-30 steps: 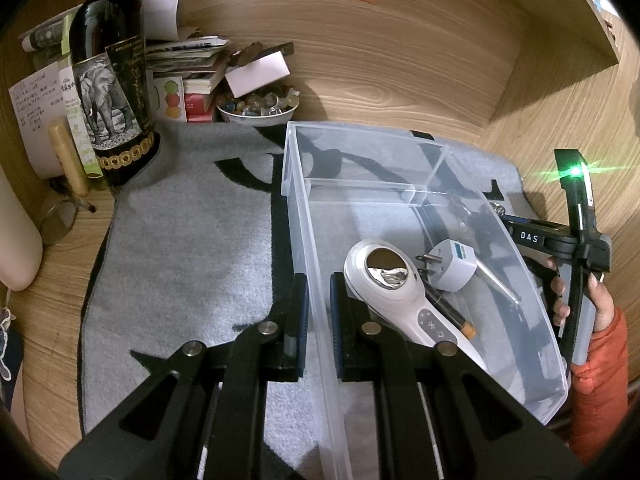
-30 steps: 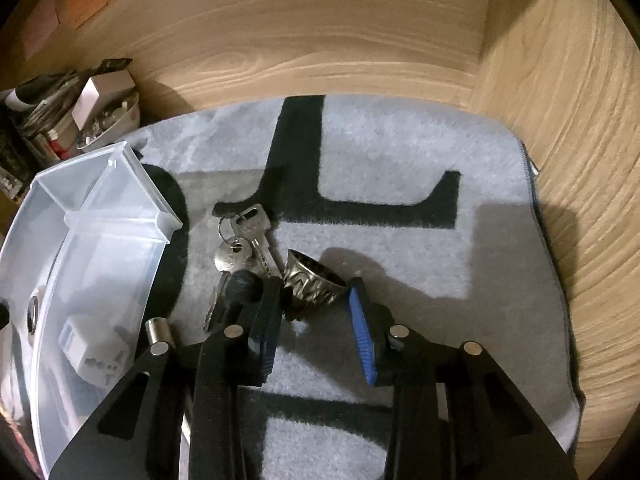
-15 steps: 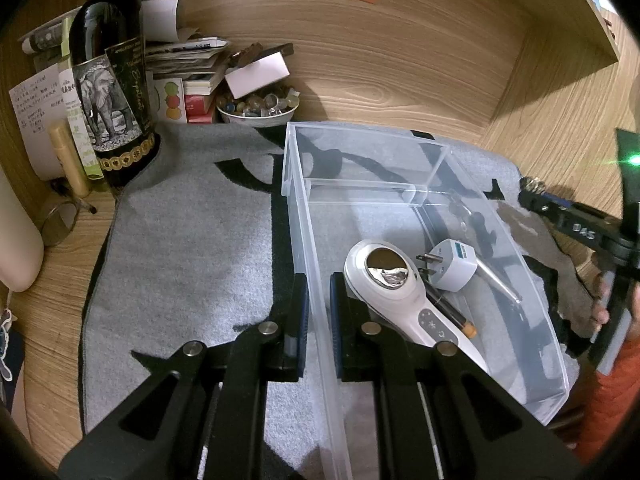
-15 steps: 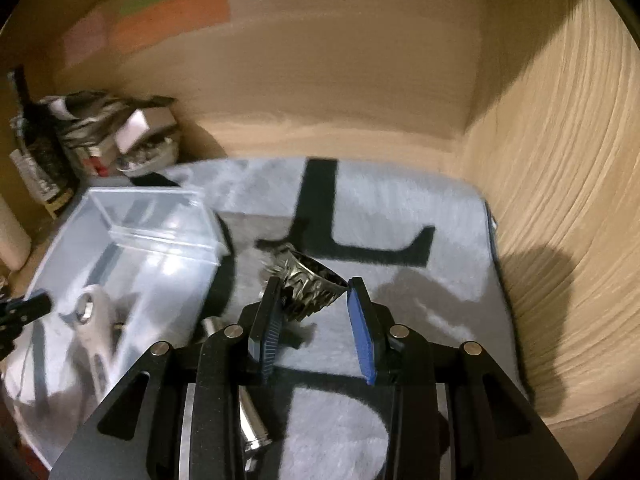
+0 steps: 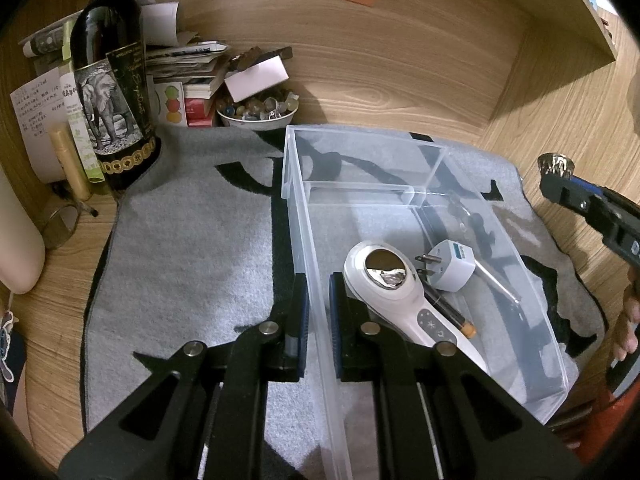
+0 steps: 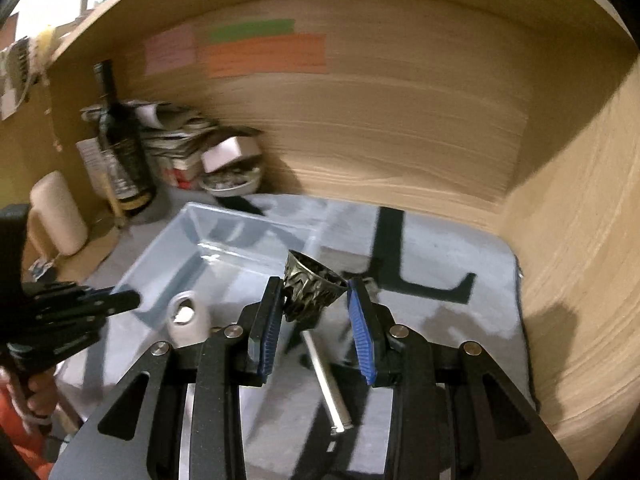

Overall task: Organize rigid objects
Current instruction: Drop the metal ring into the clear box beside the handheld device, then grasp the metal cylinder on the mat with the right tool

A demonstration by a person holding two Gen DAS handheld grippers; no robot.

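Jaws of the left gripper (image 5: 318, 320) are pinching the near-left wall of the clear plastic bin (image 5: 548, 354), one pad outside and one inside. Jaws of the right gripper (image 6: 316, 316) are clamping a small ridged metal cup (image 6: 310, 284), which is hanging in the air above the grey mat (image 5: 192, 240), just right of the bin.

Inside the bin, a white handheld device (image 5: 394, 292) with a shiny round plate is lying near the left gripper's inner pad, a white plug adapter (image 5: 452, 270) is sitting just to its right, and a thin dark stick with an orange tip (image 5: 448, 310) is lying between them. A clear divider is crossing the bin at its far end.

On the mat under the right gripper, a silver metal cylinder (image 6: 328, 380) is lying loose.

Far left, a dark wine bottle (image 5: 114, 92), stacked papers and a bowl of small stones (image 5: 258, 110) are crowding the wooden corner.
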